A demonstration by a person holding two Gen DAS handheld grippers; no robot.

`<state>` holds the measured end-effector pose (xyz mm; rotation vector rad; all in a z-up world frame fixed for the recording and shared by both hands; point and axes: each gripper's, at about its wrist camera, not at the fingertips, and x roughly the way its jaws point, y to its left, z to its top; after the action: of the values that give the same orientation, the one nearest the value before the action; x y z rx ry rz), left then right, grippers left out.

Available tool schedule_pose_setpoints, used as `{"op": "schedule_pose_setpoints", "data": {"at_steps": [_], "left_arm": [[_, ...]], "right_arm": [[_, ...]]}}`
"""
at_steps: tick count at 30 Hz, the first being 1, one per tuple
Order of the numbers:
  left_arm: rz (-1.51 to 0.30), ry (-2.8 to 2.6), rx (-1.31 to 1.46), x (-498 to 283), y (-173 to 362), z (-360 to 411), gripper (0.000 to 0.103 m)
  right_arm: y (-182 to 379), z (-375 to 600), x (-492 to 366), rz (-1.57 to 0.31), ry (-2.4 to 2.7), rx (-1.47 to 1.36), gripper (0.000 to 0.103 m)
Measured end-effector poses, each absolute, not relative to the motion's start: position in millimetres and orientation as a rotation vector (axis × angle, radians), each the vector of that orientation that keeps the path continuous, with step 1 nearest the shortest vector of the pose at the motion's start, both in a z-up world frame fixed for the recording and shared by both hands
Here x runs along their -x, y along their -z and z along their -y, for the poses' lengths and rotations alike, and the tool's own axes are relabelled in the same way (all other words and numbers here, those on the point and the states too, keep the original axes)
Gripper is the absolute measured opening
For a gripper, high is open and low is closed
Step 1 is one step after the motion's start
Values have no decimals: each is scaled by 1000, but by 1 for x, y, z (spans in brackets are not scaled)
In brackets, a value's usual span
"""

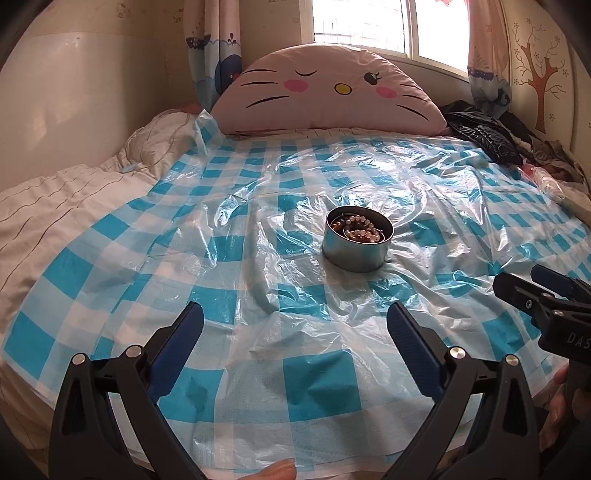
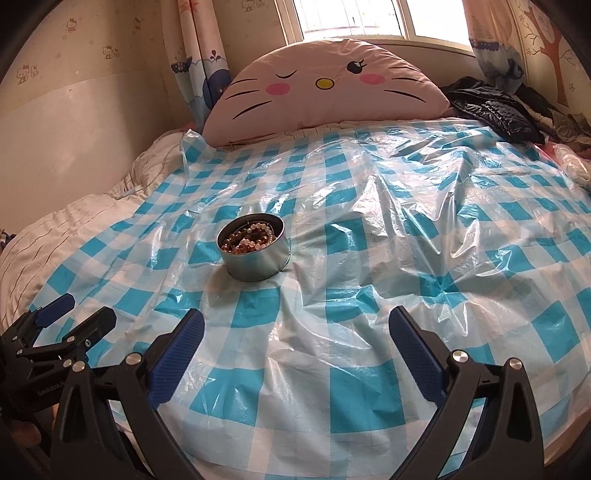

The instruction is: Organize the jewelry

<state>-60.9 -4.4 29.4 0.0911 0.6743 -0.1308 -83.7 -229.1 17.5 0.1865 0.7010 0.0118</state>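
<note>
The round metal tin [image 1: 357, 240] sits mid-bed on the crinkly blue-checked plastic sheet [image 1: 258, 206], with the beaded bracelets [image 1: 360, 228] piled inside it. Both the left gripper [image 1: 295, 325] and right gripper [image 2: 295, 330] hang near the foot of the bed, jaws wide apart and holding nothing, well short of the tin. Cat-face pillow [image 2: 321, 88] sits by the window.

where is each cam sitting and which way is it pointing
Left wrist: on the left gripper, low at the bed's foot, facing the cat pillow; the tin of beads lies ahead, slightly right. Its own open fingers, the right gripper's tip at the right edge and a fingertip show.
Right wrist: on the right gripper, facing the same way; the tin lies ahead-left. Its own open fingers and the left gripper at lower left show.
Shared: tin, checked plastic sheet, pillow, window.
</note>
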Motion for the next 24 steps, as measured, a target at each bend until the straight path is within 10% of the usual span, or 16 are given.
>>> {"op": "schedule_pose_setpoints", "data": {"at_steps": [24], "left_arm": [[-676,158,-73,53,-23,10,96]], "right_arm": [[-21,224,87,-666,9,-148,96]]}}
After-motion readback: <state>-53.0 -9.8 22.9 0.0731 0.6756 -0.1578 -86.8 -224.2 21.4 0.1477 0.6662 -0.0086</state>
